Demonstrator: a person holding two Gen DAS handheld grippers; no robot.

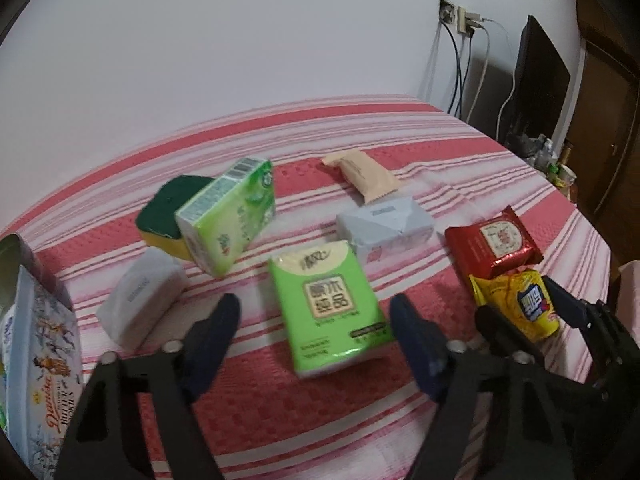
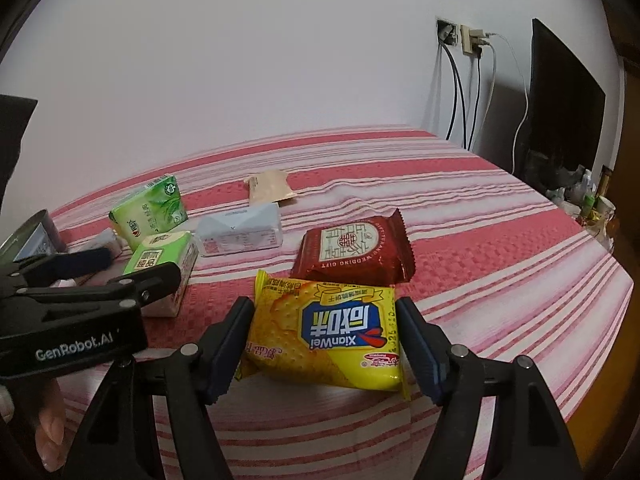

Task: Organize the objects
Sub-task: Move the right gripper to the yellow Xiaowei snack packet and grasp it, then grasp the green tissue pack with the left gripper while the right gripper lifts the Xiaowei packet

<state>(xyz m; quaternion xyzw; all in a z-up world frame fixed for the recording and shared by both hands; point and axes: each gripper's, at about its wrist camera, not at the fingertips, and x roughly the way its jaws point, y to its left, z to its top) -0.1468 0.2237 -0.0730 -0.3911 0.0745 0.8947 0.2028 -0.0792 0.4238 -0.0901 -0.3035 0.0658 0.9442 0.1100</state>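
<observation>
A flat green tissue pack (image 1: 332, 304) lies on the red striped cloth (image 1: 280, 420). My left gripper (image 1: 315, 302) stands open astride it, with a clear gap at the left finger (image 1: 216, 340). The same gripper (image 2: 138, 264) shows at the left of the right wrist view, over that green tissue pack (image 2: 160, 254). A yellow cracker packet (image 2: 324, 332) sits between the fingers of my right gripper (image 2: 324, 304), whose pads touch both its sides. From the left wrist view, the right gripper (image 1: 516, 296) holds the yellow cracker packet (image 1: 520, 304).
Scattered on the cloth are a second green pack (image 1: 228, 220) leaning on a green-and-yellow sponge (image 1: 164, 208), a white pack (image 1: 140, 300), a grey-white pack (image 1: 384, 228), a beige packet (image 1: 364, 176) and a red packet (image 1: 496, 244). A cookie tin (image 1: 36, 340) stands left. Cables and a monitor (image 1: 540, 76) are right.
</observation>
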